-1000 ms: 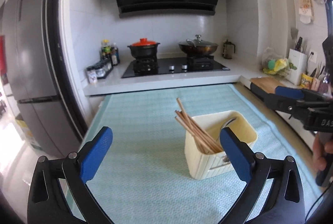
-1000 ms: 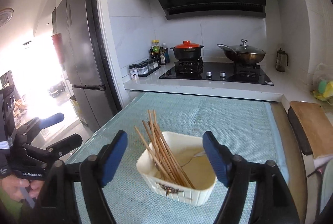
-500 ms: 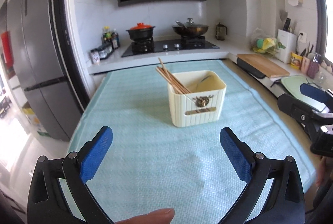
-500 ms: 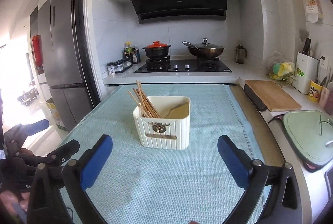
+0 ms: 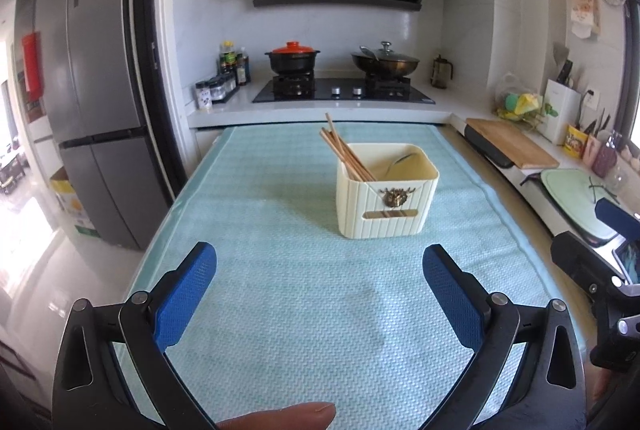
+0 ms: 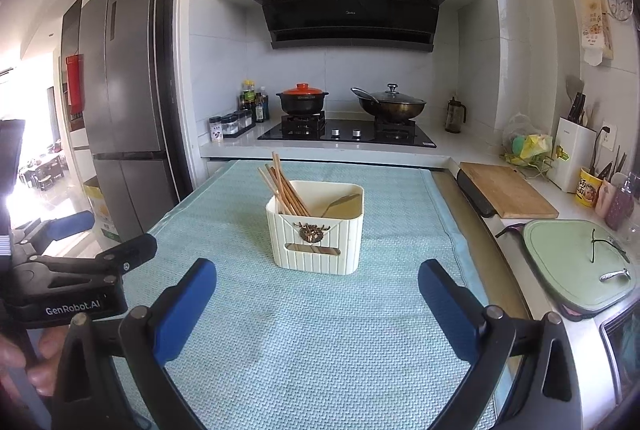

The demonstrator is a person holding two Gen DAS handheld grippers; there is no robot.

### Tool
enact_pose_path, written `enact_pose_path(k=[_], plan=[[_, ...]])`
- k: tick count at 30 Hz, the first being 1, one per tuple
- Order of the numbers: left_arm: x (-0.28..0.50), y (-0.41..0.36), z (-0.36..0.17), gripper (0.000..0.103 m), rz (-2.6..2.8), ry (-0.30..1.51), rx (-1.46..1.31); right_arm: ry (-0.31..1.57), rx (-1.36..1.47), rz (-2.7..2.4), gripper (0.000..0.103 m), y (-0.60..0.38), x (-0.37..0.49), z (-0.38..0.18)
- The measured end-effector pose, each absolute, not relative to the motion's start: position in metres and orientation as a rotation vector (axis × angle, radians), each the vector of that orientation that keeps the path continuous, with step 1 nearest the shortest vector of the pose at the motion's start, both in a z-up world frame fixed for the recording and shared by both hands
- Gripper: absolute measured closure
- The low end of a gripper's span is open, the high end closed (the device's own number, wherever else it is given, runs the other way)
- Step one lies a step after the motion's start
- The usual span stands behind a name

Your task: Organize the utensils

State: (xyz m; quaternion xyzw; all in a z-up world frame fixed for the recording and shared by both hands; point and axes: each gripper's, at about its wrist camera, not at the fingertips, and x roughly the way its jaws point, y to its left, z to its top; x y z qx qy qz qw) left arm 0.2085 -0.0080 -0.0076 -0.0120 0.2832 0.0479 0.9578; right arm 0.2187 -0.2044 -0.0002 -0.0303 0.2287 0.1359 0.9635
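Note:
A cream ribbed utensil holder (image 5: 386, 202) stands upright on the pale blue mat (image 5: 288, 270). Several wooden chopsticks (image 5: 344, 150) lean out of its left compartment and a metal spoon (image 5: 402, 161) lies in the right one. The holder also shows in the right wrist view (image 6: 316, 230), with chopsticks (image 6: 282, 190) and spoon (image 6: 340, 202). My left gripper (image 5: 320, 294) is open and empty, well short of the holder. My right gripper (image 6: 318, 304) is open and empty, near the mat's front. Each gripper shows at the edge of the other's view.
A stove with a black pot (image 5: 294, 56) and a wok (image 5: 386, 62) stands behind the mat. A wooden cutting board (image 6: 506, 196) and a green board (image 6: 576, 262) lie on the right counter. A grey fridge (image 5: 92, 102) stands at the left.
Both grippers have pulled back from the holder toward the front of the mat. The holder now looks smaller and farther away. Both stay open and empty.

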Motion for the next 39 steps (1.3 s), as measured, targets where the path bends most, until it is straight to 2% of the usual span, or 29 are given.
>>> enact_pose_path(k=[39], plan=[[0.2072,-0.0119,-0.0090,0.000,0.101,0.587,0.022,0.455,-0.092,0.297,0.000,-0.1977,0.2099,0.0065]])
